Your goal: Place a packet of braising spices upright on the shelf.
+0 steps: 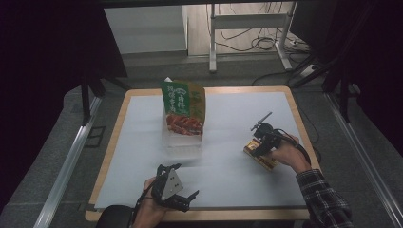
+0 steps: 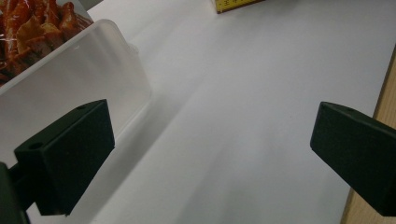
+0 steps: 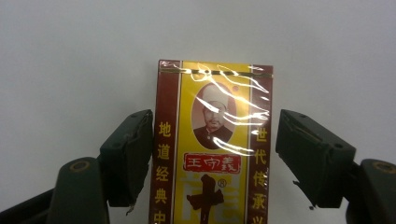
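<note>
A yellow and dark red box [image 3: 215, 93] with a portrait and Chinese print lies between the jaws of my right gripper [image 3: 215, 154]. The left jaw sits at its edge and a thin gap shows at the right jaw. From above, that gripper [image 1: 259, 145] is over the box [image 1: 266, 160] at the table's right. A green snack bag [image 1: 183, 102] stands in a clear plastic tub [image 1: 183, 142] at mid table. My left gripper [image 1: 186, 179] hovers near the front edge, open and holding nothing. Its own view shows the jaws of this gripper [image 2: 212, 154] wide apart beside the tub [image 2: 93, 65].
A white sheet [image 1: 237, 118] covers the wooden table [image 1: 111, 142]. The table's wood edge [image 2: 385, 98] is close on the left gripper's right. Behind the table stand a metal frame [image 1: 212, 42] and loose cables [image 1: 259, 42]. Metal rails [image 1: 66, 161] run along the floor on both sides.
</note>
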A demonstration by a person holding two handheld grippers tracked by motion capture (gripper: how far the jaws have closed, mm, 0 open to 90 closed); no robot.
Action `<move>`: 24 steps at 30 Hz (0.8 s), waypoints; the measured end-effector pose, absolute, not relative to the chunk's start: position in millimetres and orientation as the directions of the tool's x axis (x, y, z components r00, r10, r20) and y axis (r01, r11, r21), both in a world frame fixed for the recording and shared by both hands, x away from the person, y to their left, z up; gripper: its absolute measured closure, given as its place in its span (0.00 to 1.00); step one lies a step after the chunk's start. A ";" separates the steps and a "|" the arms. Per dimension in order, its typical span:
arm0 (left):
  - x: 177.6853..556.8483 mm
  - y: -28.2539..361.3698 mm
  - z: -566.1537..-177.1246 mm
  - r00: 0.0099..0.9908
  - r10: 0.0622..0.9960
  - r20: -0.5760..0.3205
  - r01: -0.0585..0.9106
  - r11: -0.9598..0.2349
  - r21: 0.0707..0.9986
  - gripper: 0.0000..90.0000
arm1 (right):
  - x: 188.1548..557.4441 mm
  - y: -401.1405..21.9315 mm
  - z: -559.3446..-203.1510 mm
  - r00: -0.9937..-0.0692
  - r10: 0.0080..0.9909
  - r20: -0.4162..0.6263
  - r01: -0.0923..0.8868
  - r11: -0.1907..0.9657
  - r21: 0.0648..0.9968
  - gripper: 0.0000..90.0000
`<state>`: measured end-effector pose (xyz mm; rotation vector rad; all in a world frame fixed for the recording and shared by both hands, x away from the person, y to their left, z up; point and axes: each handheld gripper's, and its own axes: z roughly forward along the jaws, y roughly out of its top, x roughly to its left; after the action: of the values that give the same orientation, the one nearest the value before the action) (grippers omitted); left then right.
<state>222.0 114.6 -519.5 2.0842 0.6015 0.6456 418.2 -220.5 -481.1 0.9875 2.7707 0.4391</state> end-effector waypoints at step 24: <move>221.3 114.6 -519.1 0.746 0.623 0.237 0.175 -0.527 0.832 0.00 | 421.0 -212.5 -482.6 -0.757 0.650 -0.072 0.600 0.734 0.319 0.35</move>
<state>221.3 114.6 -519.1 2.0842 0.5996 0.6610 421.0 -212.5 -482.6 1.0023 2.7564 0.4149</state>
